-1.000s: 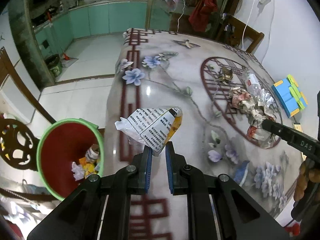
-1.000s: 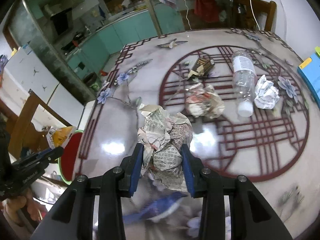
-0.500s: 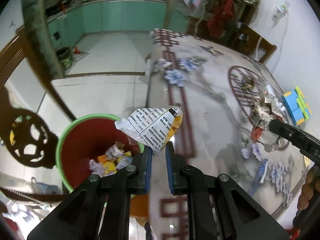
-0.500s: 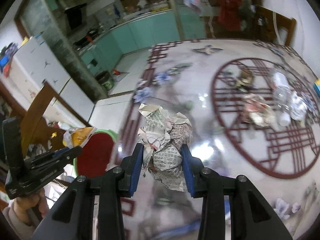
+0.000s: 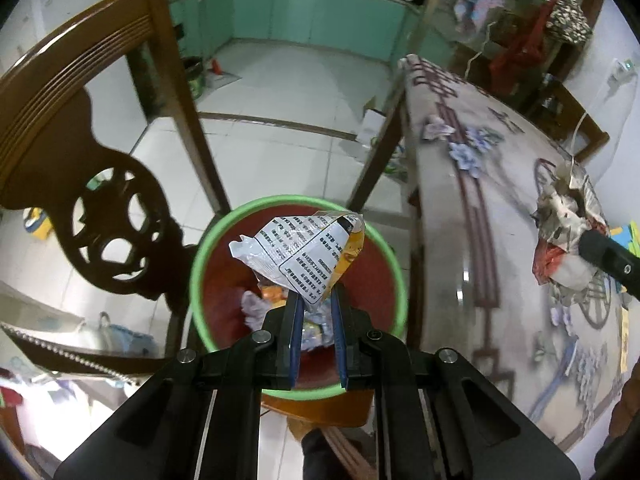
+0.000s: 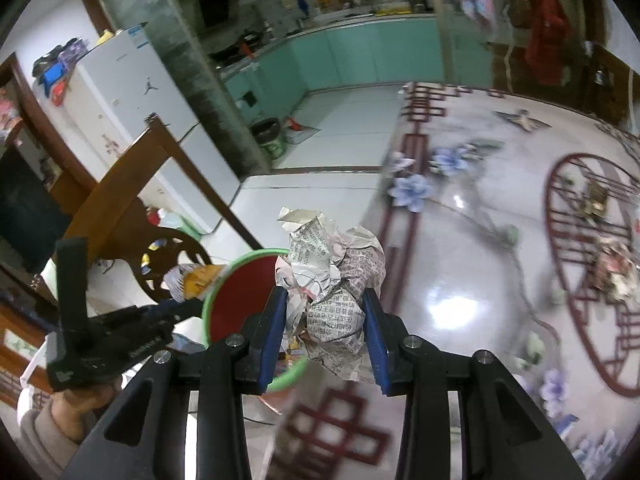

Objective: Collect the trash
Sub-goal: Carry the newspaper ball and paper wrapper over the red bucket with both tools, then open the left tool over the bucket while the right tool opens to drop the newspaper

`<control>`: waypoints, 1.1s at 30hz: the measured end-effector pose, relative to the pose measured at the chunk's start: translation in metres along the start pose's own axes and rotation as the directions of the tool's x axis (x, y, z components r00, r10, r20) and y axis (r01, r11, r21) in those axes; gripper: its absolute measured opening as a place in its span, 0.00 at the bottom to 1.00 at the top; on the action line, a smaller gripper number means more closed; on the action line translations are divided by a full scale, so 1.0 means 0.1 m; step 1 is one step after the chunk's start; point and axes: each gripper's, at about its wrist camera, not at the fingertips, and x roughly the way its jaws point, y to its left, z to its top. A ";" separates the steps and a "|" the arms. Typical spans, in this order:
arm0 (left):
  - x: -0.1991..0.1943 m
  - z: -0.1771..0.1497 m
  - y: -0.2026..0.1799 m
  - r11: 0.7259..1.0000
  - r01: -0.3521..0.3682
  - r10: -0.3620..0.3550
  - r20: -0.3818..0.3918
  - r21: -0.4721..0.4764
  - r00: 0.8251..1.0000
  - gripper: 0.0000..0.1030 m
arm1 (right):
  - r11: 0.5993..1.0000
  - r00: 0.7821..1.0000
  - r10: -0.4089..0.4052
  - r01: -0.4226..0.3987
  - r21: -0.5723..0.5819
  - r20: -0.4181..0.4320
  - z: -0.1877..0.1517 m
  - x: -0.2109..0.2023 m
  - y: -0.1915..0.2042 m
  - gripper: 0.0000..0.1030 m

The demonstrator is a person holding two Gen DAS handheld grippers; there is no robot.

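My left gripper (image 5: 316,300) is shut on a white and yellow snack wrapper (image 5: 304,252) and holds it right over the green-rimmed red trash bin (image 5: 208,248), which has several scraps inside. My right gripper (image 6: 324,312) is shut on a crumpled newspaper ball (image 6: 332,276) above the table's left edge, next to the bin (image 6: 236,292). The left gripper with its wrapper (image 6: 192,280) shows in the right wrist view. The newspaper ball (image 5: 568,208) shows at the right of the left wrist view.
A carved wooden chair (image 5: 100,208) stands left of the bin. The glossy patterned table (image 6: 480,240) holds more crumpled trash (image 6: 616,268) at the far right. A tiled floor and a small dark bin (image 6: 268,136) lie beyond.
Both grippers have swung left off the table toward the bin. The left gripper with its wrapper is now directly above the bin. The right one with the newspaper has reached the table edge.
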 end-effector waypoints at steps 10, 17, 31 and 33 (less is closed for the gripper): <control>0.14 0.01 0.29 0.999 -0.013 0.011 -0.042 -0.048 0.999 0.12 | 0.989 0.994 0.082 -0.090 -0.117 -0.070 0.03 0.38 0.48 0.34; 0.21 0.03 0.44 0.995 -0.007 0.002 -0.048 -0.098 0.999 0.12 | 0.981 0.991 0.084 -0.102 -0.166 -0.108 0.06 0.56 0.59 0.35; 0.00 0.15 0.51 0.990 0.001 0.007 0.054 -0.143 0.998 0.76 | 0.965 0.995 0.066 -0.083 -0.251 -0.077 0.16 0.68 0.74 0.55; -0.05 0.15 0.46 0.992 -0.002 0.010 0.059 -0.130 0.998 0.76 | 0.968 0.995 0.068 -0.082 -0.236 -0.066 0.16 0.61 0.70 0.55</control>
